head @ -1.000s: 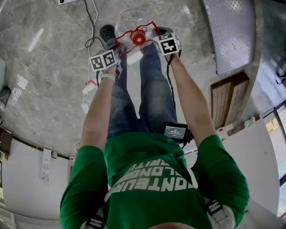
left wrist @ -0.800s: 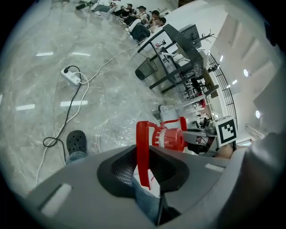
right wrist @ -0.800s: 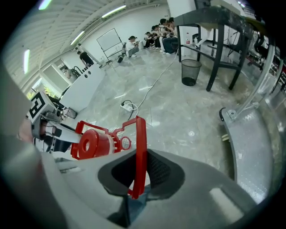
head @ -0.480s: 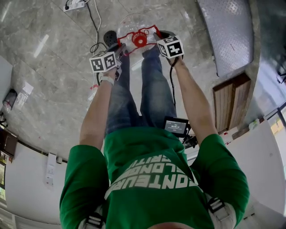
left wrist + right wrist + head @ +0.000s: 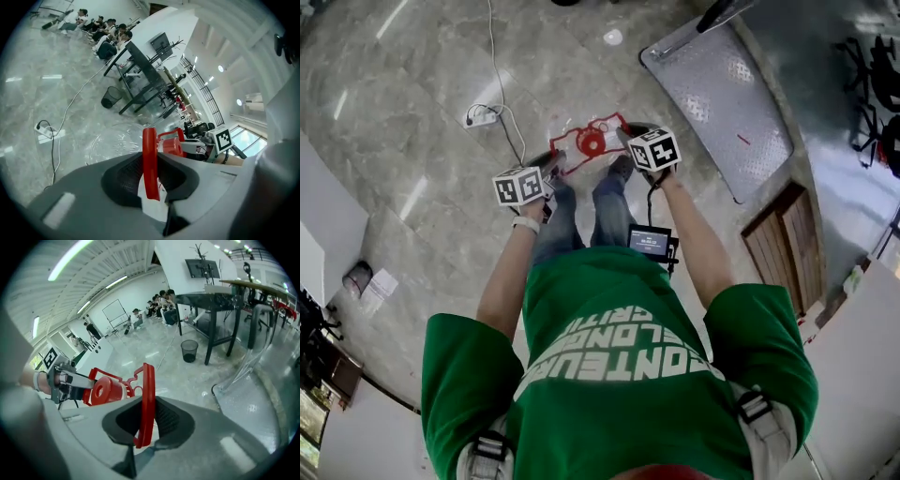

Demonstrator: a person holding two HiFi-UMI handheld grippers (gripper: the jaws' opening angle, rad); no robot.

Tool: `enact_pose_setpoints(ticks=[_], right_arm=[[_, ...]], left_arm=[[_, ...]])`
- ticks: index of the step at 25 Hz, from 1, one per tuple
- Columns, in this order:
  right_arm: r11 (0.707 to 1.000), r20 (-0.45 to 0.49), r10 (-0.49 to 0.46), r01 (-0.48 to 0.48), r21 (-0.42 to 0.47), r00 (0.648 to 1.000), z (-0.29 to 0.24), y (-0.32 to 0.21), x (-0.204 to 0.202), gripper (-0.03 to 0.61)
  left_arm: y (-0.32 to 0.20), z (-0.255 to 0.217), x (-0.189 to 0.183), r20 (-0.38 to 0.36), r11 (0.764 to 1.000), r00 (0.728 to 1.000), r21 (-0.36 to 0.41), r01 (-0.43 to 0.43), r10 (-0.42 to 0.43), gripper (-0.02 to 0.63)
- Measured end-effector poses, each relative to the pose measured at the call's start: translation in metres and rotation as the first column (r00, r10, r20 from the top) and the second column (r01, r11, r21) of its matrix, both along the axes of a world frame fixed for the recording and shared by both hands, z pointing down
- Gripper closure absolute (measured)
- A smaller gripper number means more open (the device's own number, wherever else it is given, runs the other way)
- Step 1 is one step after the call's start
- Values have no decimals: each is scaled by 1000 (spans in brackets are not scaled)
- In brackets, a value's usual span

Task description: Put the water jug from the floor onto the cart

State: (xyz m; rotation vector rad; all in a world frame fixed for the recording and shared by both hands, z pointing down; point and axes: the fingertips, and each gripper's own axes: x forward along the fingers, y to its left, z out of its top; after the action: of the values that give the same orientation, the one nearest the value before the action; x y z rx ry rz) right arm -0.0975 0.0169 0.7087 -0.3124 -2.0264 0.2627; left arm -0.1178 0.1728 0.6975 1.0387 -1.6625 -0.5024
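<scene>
The water jug hangs off the floor by its red handle frame (image 5: pixel 591 142), which surrounds the red cap (image 5: pixel 104 391); its clear body (image 5: pixel 112 140) shows faintly below. My left gripper (image 5: pixel 551 167) is shut on the frame's left side, the red bar (image 5: pixel 150 168) pinched between its pads. My right gripper (image 5: pixel 623 139) holds the right side with the red bar (image 5: pixel 144 404) between its pads, while its jaws are opening slightly. The cart's grey diamond-plate deck (image 5: pixel 722 103) lies on the floor to the right of the jug.
A white power strip (image 5: pixel 483 117) and its cable lie on the marble floor left of the jug. A wooden crate (image 5: pixel 783 248) stands right of me, below the cart. Black tables and a bin (image 5: pixel 189 350) stand further off, with people sitting beyond.
Both grippers have risen together with the jug, lifting it away from the floor. I have straightened up, so more of the floor and the cart shows.
</scene>
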Motion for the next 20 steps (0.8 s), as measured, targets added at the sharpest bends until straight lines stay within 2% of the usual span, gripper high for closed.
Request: enact_pose_setpoints(ticks=[5, 9, 13, 20], right_arm=[[999, 135, -18, 13, 37, 991, -92, -17, -41, 538], [998, 224, -16, 1, 66, 974, -142, -28, -64, 537], [997, 280, -4, -18, 76, 960, -170, -34, -73, 535], [994, 322, 40, -70, 84, 946, -197, -42, -92, 532]], left_arm=[[-20, -85, -37, 34, 995, 999, 100, -14, 10, 523], [-34, -134, -63, 111, 988, 993, 147, -44, 28, 520], [-39, -161, -81, 174, 984, 984, 166, -60, 30, 518], [-56, -192, -105, 181, 964, 979, 230, -135, 94, 517]])
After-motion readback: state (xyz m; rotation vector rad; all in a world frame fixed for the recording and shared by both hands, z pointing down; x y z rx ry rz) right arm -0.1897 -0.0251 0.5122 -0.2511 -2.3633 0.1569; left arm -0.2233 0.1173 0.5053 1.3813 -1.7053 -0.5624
